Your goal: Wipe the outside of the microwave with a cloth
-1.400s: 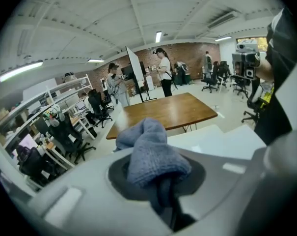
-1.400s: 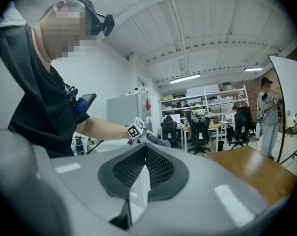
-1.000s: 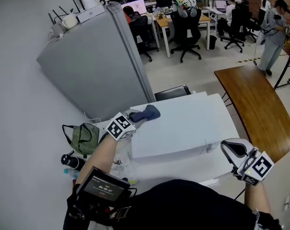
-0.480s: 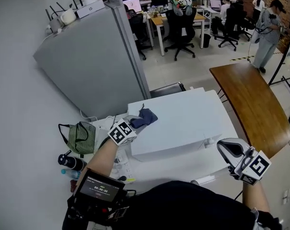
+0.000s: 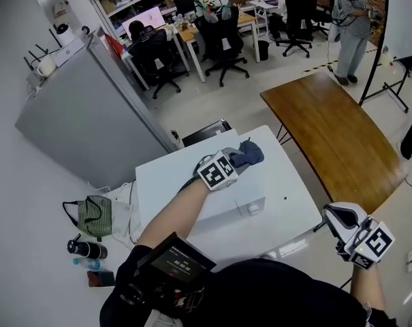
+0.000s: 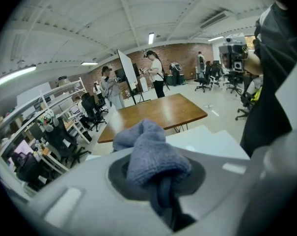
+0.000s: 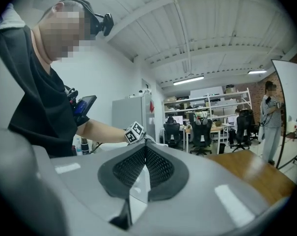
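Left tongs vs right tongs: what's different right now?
Left tongs are shut on the blue-grey cloth; right tongs are shut on nothing. Left tongs reach out over the top of the white microwave; right tongs hang off to its side, close to the person's body. Shared: each carries a square-marker cube.

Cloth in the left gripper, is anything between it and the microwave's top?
Nothing visible. The left gripper is shut on the cloth, which is at the microwave top's far right part; the top looks bare.
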A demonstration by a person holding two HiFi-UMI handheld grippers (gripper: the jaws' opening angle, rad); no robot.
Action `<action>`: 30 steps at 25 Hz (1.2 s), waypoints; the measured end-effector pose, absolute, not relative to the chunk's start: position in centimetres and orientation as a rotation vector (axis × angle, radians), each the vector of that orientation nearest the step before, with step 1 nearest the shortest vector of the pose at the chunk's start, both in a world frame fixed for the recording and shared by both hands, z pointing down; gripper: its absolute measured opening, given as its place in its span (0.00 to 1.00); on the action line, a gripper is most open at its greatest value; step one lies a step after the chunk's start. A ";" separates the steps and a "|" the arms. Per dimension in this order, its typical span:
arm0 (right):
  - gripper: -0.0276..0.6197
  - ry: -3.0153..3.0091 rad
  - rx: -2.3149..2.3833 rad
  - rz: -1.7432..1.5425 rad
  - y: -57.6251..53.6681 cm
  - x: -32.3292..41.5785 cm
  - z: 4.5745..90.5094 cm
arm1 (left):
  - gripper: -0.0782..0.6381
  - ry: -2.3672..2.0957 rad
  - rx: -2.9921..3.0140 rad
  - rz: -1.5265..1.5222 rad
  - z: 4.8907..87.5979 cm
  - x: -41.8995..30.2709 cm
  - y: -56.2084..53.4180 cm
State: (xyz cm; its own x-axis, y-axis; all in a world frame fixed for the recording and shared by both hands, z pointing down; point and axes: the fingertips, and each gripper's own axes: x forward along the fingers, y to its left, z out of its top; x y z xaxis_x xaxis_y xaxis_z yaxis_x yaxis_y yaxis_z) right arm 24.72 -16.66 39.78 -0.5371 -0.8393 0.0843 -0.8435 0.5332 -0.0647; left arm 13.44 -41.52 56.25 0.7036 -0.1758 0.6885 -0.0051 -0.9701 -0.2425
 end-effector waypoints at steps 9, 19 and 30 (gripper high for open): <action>0.05 -2.820 1.297 0.048 -19.3 14.3 37.6 | 0.18 0.275 -2.717 -1.060 50.7 -3.9 -39.6; 0.05 -2.949 0.968 0.005 -22.2 -1.6 36.0 | 0.18 0.505 -2.775 -1.193 55.9 -28.4 -34.3; 0.05 -2.860 1.231 0.069 -20.9 14.5 38.0 | 0.18 0.158 -2.705 -1.161 56.1 -4.3 -35.7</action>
